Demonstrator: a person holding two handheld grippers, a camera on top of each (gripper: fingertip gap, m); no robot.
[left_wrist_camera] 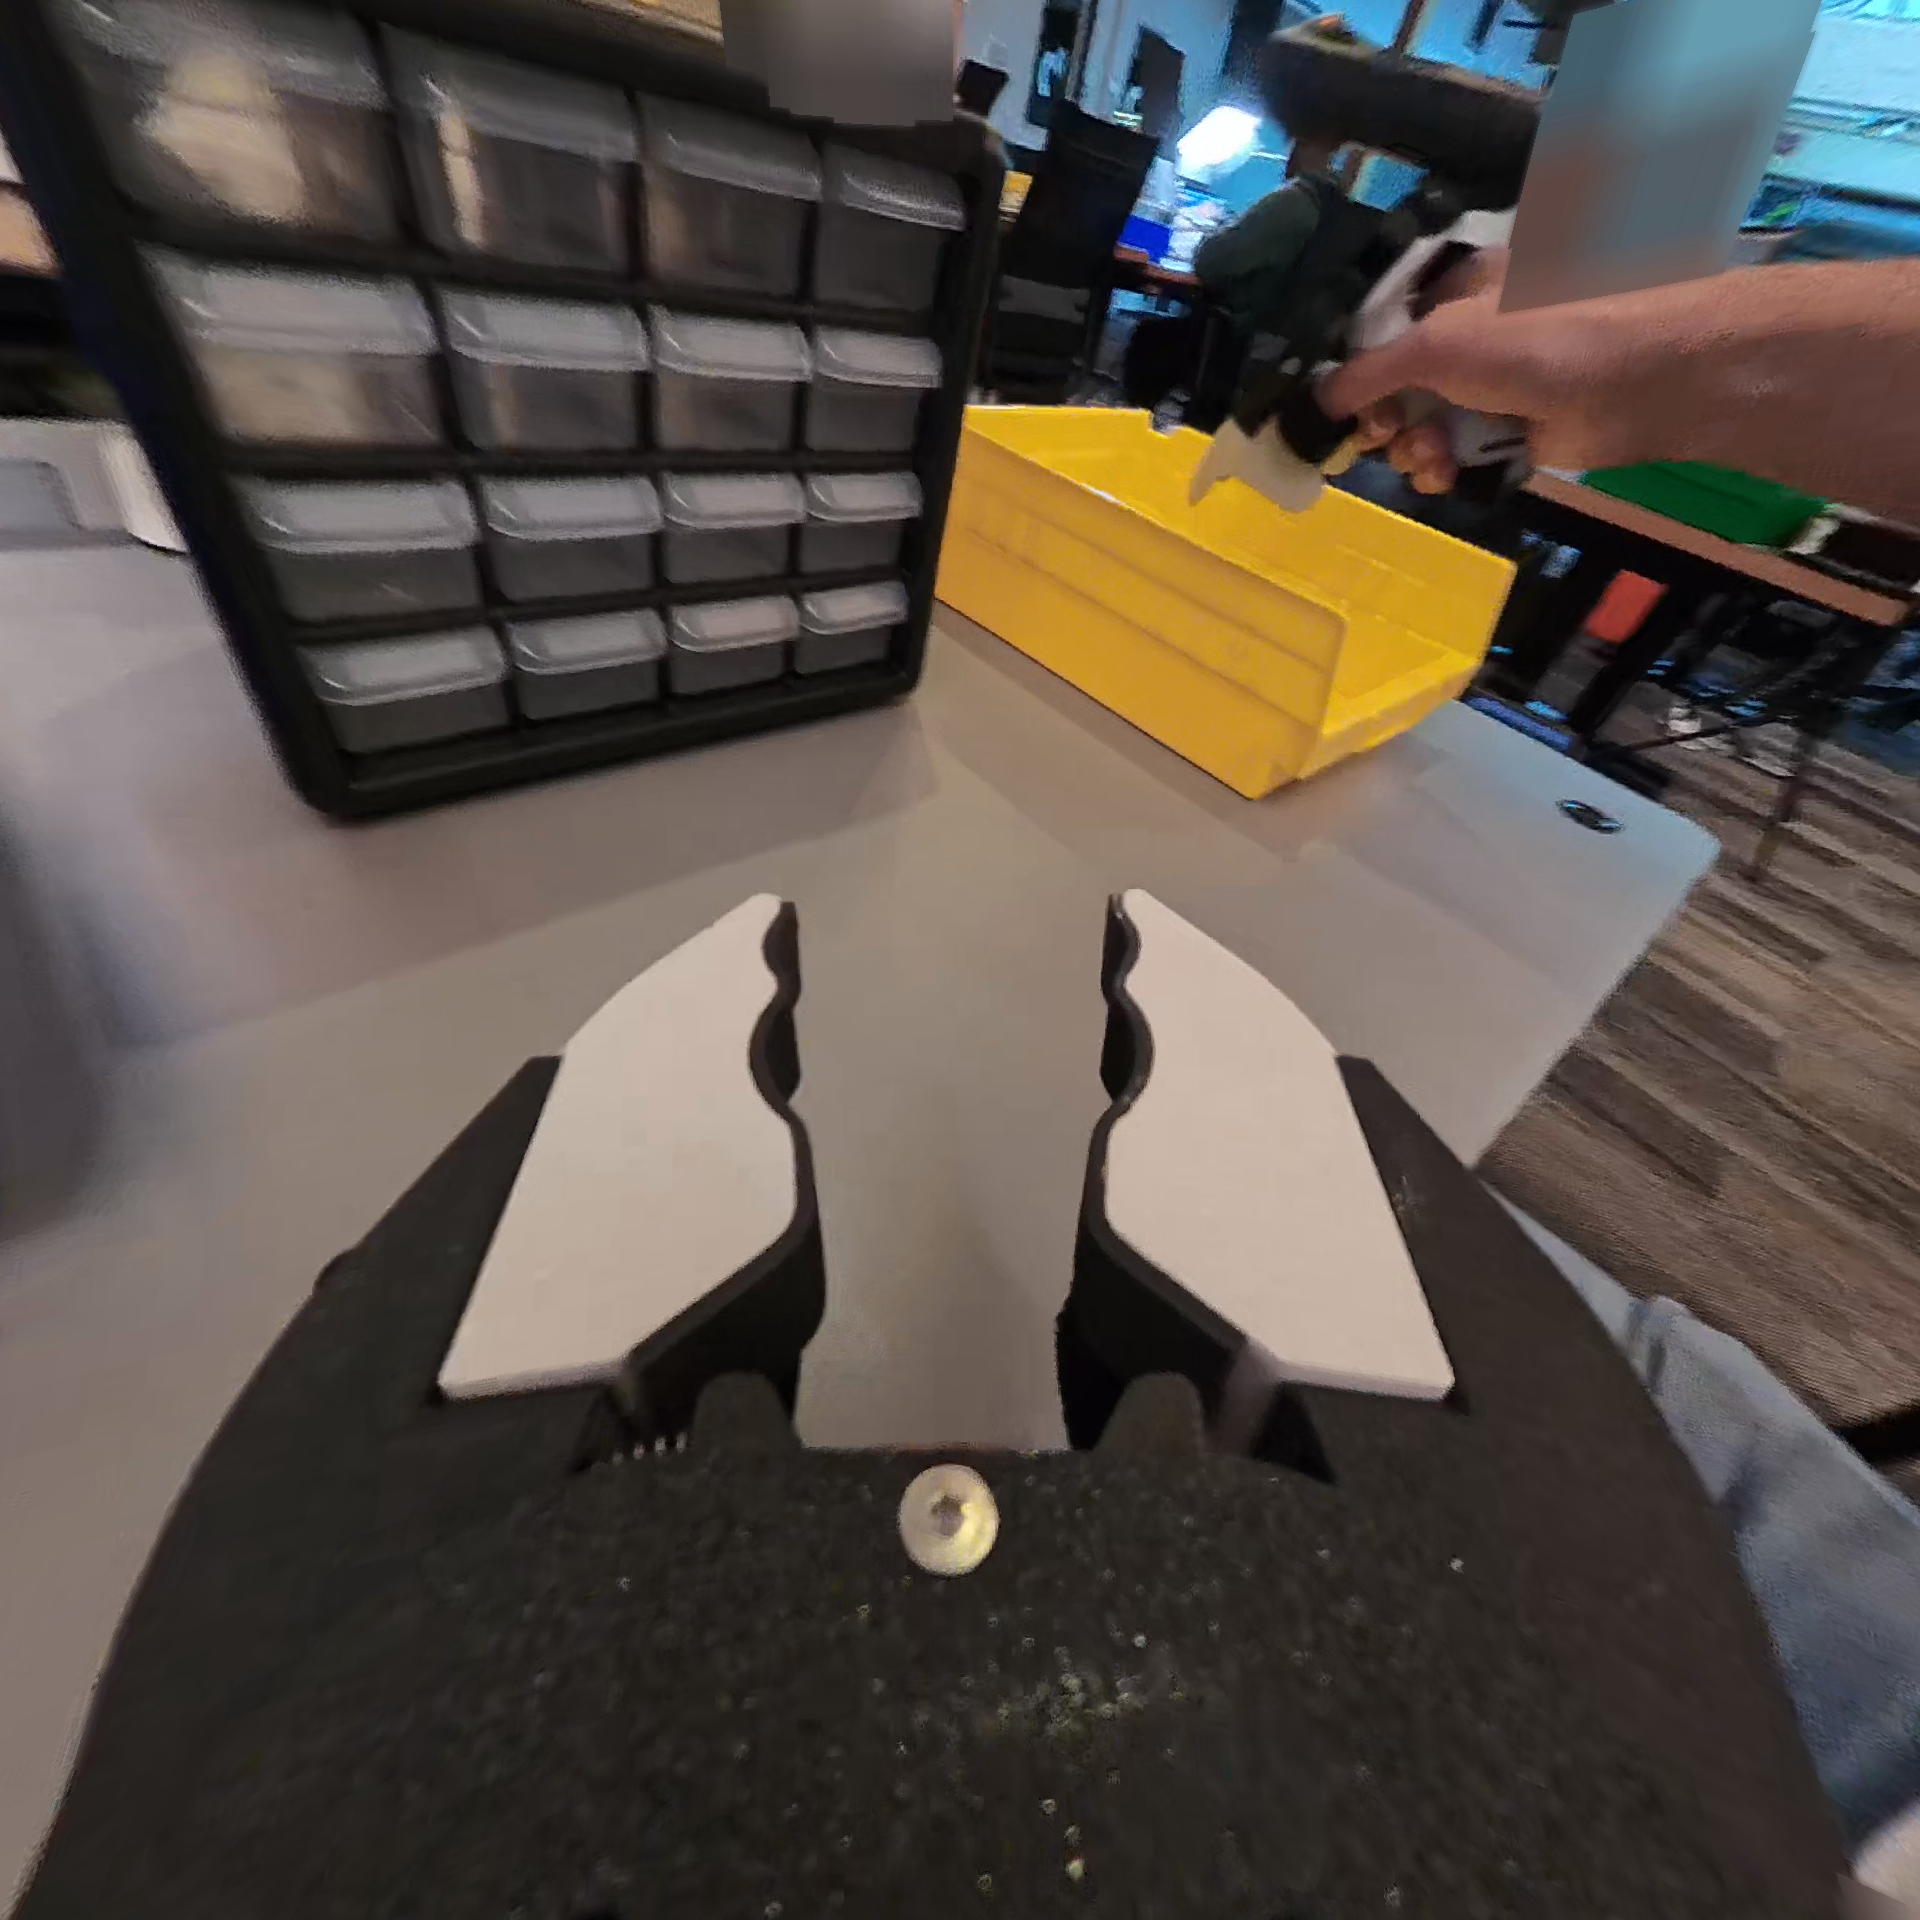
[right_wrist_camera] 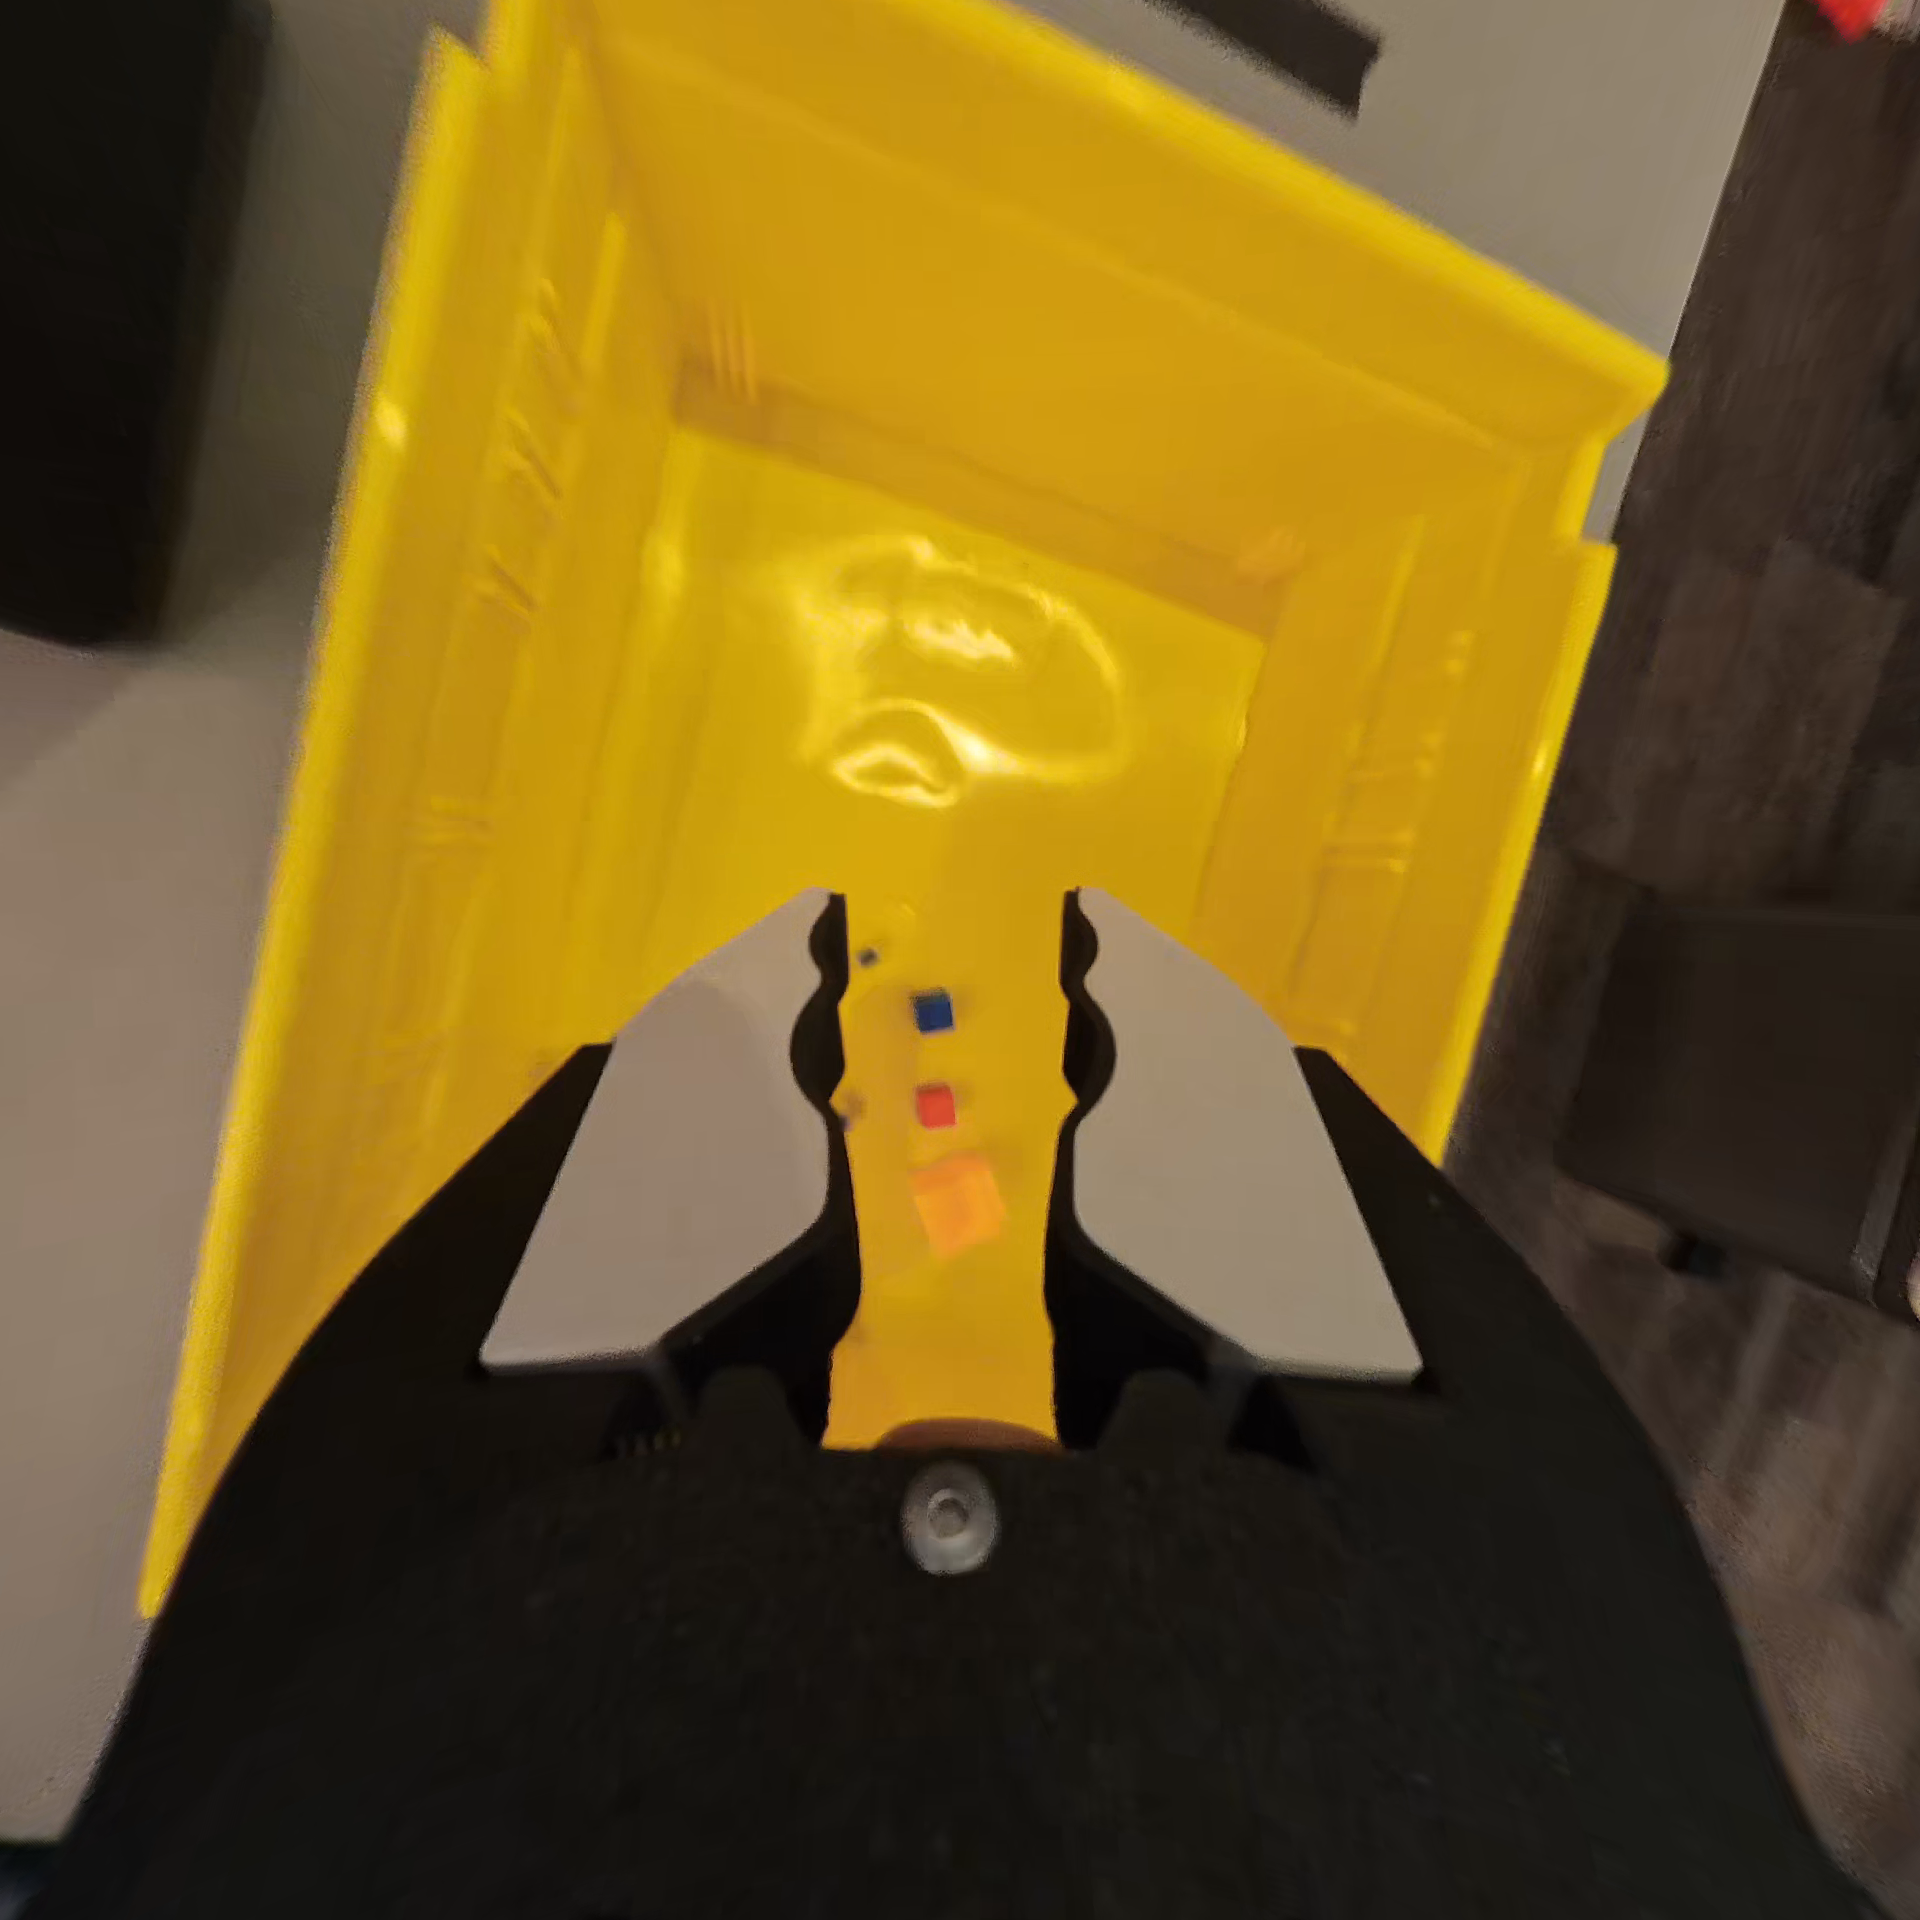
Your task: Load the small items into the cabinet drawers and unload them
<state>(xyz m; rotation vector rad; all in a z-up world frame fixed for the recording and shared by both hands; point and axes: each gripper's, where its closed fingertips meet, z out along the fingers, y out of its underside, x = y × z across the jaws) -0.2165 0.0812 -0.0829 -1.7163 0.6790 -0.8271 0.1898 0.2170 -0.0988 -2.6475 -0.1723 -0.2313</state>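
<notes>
Up front in the left wrist view, the left tongs (left_wrist_camera: 951,914) gape, released, over the grey worktop (left_wrist_camera: 935,790); the drawer cabinet (left_wrist_camera: 540,416) stands at eleven o'clock, the yellow bin (left_wrist_camera: 1174,613) at one o'clock, the right tongs (left_wrist_camera: 1247,473) above it. From the right wrist view, the right tongs (right_wrist_camera: 954,904) hang released over the bin (right_wrist_camera: 935,468), small blue (right_wrist_camera: 932,1011), red (right_wrist_camera: 935,1104) and orange (right_wrist_camera: 958,1205) items on its floor.

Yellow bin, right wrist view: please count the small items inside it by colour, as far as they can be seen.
In the yellow bin:
Blue item: 1
Red item: 1
Orange item: 1
Total: 3 clearly visible; the fingers may hide more.
</notes>
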